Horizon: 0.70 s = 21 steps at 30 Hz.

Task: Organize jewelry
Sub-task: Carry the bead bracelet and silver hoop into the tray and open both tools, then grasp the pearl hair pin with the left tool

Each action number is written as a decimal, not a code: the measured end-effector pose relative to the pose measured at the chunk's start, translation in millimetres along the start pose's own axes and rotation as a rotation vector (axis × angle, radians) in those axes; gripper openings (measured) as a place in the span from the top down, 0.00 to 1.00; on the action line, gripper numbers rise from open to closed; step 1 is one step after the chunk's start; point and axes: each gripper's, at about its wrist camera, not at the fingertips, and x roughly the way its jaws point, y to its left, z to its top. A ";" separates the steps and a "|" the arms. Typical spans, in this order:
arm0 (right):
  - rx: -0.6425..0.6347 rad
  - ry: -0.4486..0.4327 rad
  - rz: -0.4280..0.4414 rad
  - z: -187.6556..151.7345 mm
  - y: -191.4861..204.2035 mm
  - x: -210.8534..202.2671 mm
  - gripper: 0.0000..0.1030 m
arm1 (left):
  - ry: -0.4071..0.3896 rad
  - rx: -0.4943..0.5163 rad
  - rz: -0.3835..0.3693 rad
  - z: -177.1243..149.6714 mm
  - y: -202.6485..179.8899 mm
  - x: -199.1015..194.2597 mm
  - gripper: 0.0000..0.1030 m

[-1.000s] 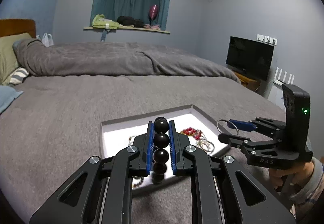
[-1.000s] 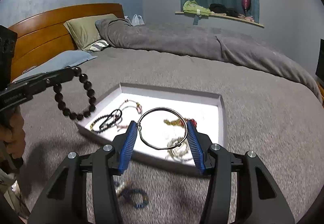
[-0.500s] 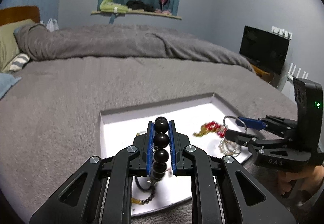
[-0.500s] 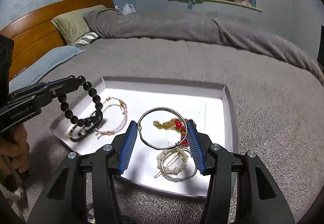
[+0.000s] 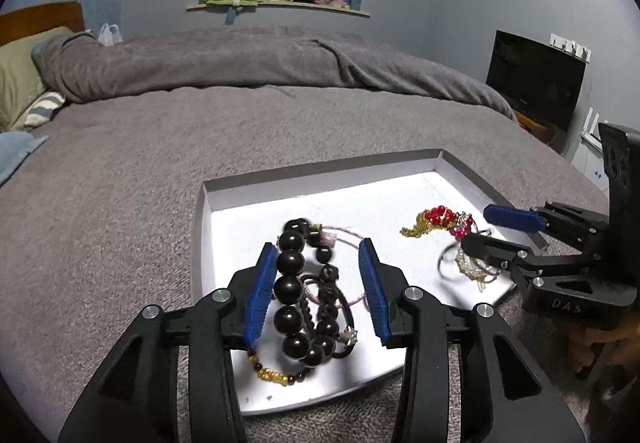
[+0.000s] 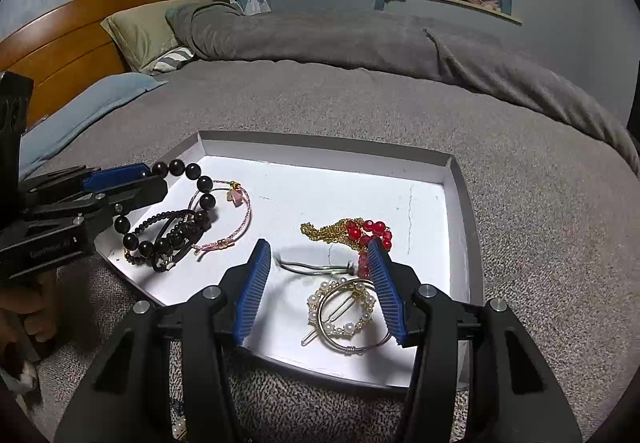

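A white tray [image 5: 360, 199] [image 6: 428, 199] lies on the grey bed. My left gripper [image 5: 318, 287] is open over its left part; the black bead bracelet [image 5: 290, 283] [image 6: 204, 185] hangs loose between the jaws, leaning on the left pad above a pile of dark and pink bracelets [image 6: 224, 239]. My right gripper [image 6: 320, 283] is open over the tray's near right part. The silver bangle [image 6: 312, 267] lies on the tray between its jaws, beside a pearl hair clip [image 6: 344, 311] and a red and gold bead piece [image 6: 360, 231].
Grey blanket [image 6: 540, 243] surrounds the tray. Loose beads [image 6: 178, 427] lie on the blanket in front of the tray. Pillows and a wooden headboard [image 6: 80, 27] stand at far left, a TV [image 5: 536, 83] at far right.
Both grippers came down over the tray and opened. The left one let go of the black bead bracelet, and the right one let go of the silver bangle, which now lies in the tray.
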 end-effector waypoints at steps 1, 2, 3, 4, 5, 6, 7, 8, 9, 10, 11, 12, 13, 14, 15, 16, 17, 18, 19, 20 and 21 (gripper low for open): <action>-0.005 -0.001 -0.002 -0.6 0.4 -1.3 0.51 | 0.002 0.000 0.004 -1.0 0.2 -1.1 0.58; -0.009 -0.002 -0.004 -1.4 0.7 -2.7 0.50 | 0.003 0.000 0.006 -2.7 -0.5 -1.7 0.52; -0.010 -0.004 -0.006 -2.5 0.8 -4.0 0.50 | -0.002 -0.003 0.001 -4.0 0.1 -4.0 0.45; -0.009 -0.009 -0.008 -3.9 0.7 -6.7 0.50 | -0.012 -0.004 -0.001 -5.0 0.0 -7.0 0.37; -0.008 -0.013 -0.008 -4.7 0.4 -8.4 0.50 | -0.020 -0.004 -0.001 -6.0 0.3 -9.9 0.33; -0.005 -0.018 -0.008 -6.7 0.0 -11.1 0.50 | -0.027 -0.003 -0.006 -7.4 0.2 -12.7 0.33; 0.000 -0.027 -0.008 -9.2 -0.3 -15.3 0.50 | -0.030 0.001 -0.008 -8.9 -0.6 -16.0 0.32; 0.001 -0.031 -0.009 -10.5 -0.5 -17.9 0.50 | -0.032 0.007 -0.008 -10.2 -2.0 -18.9 0.32; 0.000 -0.040 -0.011 -12.8 -0.3 -21.7 0.50 | -0.035 0.011 -0.007 -10.9 -2.8 -21.4 0.32; -0.005 -0.050 -0.016 -16.2 0.5 -27.2 0.50 | -0.039 0.016 -0.010 -13.2 -4.3 -25.8 0.32; -0.009 -0.056 -0.022 -19.2 0.9 -31.7 0.50 | -0.041 0.018 -0.010 -15.0 -5.4 -28.8 0.32; -0.011 -0.060 -0.024 -21.2 0.9 -35.0 0.50 | -0.043 0.019 -0.010 -16.6 -6.7 -31.2 0.32; -0.011 -0.067 -0.028 -25.1 0.1 -40.3 0.50 | -0.047 0.020 -0.011 -19.5 -8.4 -35.3 0.32; -0.005 -0.073 -0.031 -28.9 -1.5 -45.0 0.50 | -0.051 0.019 -0.013 -22.6 -9.9 -39.1 0.32; 0.002 -0.077 -0.033 -31.5 -2.5 -47.8 0.50 | -0.054 0.016 -0.016 -26.8 -11.4 -43.5 0.31; 0.016 -0.081 -0.034 -35.7 -6.0 -52.1 0.50 | -0.055 0.016 -0.018 -30.7 -12.9 -46.6 0.28; 0.025 -0.083 -0.036 -38.6 -8.1 -54.5 0.50 | -0.058 0.015 -0.019 -33.9 -15.2 -49.0 0.23; 0.033 -0.083 -0.040 -41.7 -10.2 -57.1 0.50 | -0.064 0.014 -0.018 -37.3 -16.3 -52.1 0.21; 0.040 -0.084 -0.043 -45.1 -12.0 -59.2 0.50 | -0.068 0.012 -0.021 -41.4 -18.0 -55.3 0.21; 0.050 -0.085 -0.044 -48.1 -13.8 -61.7 0.50 | -0.064 0.011 -0.028 -44.7 -19.2 -56.7 0.21; 0.064 -0.087 -0.047 -51.7 -16.4 -64.5 0.50 | -0.061 0.009 -0.032 -47.3 -20.7 -57.9 0.21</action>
